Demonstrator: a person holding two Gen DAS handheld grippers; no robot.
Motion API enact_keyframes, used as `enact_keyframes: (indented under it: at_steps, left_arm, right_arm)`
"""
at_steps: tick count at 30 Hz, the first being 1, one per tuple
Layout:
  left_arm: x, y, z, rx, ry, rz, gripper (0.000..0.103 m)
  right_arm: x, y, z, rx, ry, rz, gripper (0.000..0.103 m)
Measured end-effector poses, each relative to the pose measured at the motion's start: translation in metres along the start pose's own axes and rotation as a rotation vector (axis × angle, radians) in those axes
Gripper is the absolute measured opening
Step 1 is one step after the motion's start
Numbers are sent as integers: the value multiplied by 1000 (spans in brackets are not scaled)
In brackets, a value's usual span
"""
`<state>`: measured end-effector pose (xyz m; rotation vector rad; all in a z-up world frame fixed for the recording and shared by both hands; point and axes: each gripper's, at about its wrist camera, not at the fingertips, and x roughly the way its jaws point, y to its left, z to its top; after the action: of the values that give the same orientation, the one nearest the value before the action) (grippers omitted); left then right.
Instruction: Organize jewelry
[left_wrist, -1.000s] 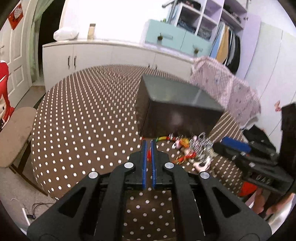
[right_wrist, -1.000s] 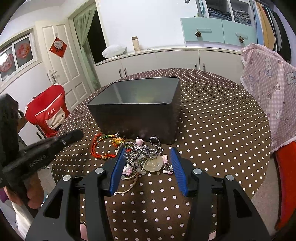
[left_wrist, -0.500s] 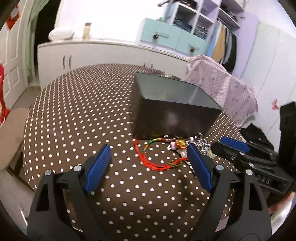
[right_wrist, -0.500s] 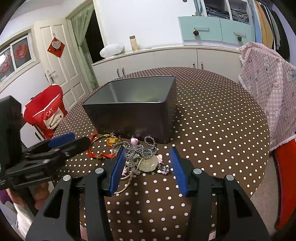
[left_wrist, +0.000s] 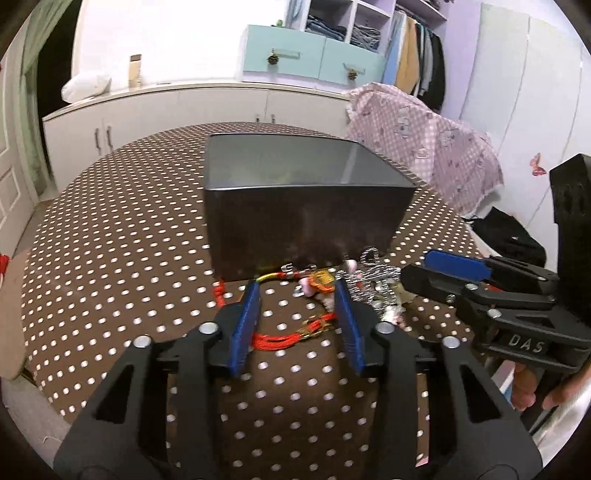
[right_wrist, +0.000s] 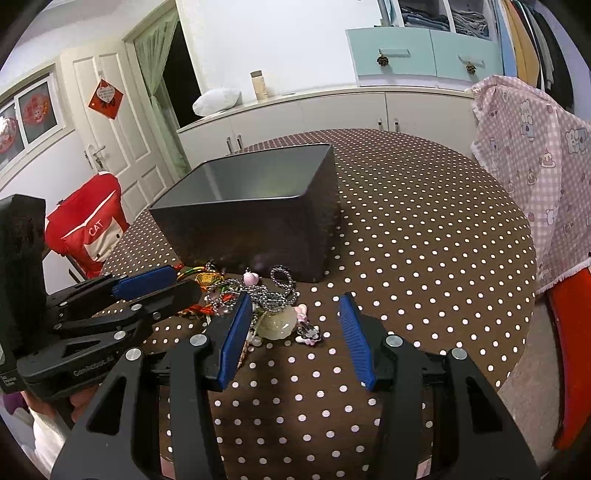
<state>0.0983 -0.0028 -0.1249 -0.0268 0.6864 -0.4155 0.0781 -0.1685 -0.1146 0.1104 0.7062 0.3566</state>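
A tangle of jewelry lies on the dotted table in front of a dark grey box (left_wrist: 306, 218) (right_wrist: 251, 229). The left gripper (left_wrist: 295, 286) straddles the red cord bracelet (left_wrist: 284, 338). Its jaws are closing, and the pads do not press the cord. A gold charm (left_wrist: 321, 286) sits just ahead of it. The right gripper (right_wrist: 294, 299) is open over a pale pendant (right_wrist: 277, 323) and a silver bead chain (right_wrist: 273, 291), touching neither. Each gripper shows in the other's view, the right gripper (left_wrist: 443, 273) and the left gripper (right_wrist: 159, 284).
A pink chequered cloth (left_wrist: 424, 136) (right_wrist: 535, 166) hangs at the table's right side. A chair with a red cover (right_wrist: 88, 229) stands to the left. White cabinets (left_wrist: 184, 107) line the back wall. A person's hand (left_wrist: 528, 387) holds the right gripper.
The left gripper went from shut to wide open, then narrowed, and shifted right so that it straddles the red bracelet. The right gripper stayed open and almost still.
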Motion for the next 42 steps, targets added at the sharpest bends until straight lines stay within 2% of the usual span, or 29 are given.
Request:
enact_keyframes:
  at_steps: [9,14,22,32,37,42]
  left_arm:
    - [13,-6,8,12,32,-9,31]
    - [15,-1,11,-22,45,7,20]
    - [12,-4,8,-8,23,43,19]
    - [-13,5,7,-42,-61,26,19]
    - [-19,11,4,-64,-73,28,19]
    - [-23,17,1,-73,-85,38,19]
  right_arm:
    - [-5,-4,0,3,-13,1,47]
    - [-10,3,2,-20,-31,15,47]
    - [-9,4,1,-19,-28,20,47]
    - [5,14,1,-53,5,34,46]
    - [14,19,7,-55,10,25,43]
    - [26,18,6,-23,40,55,32]
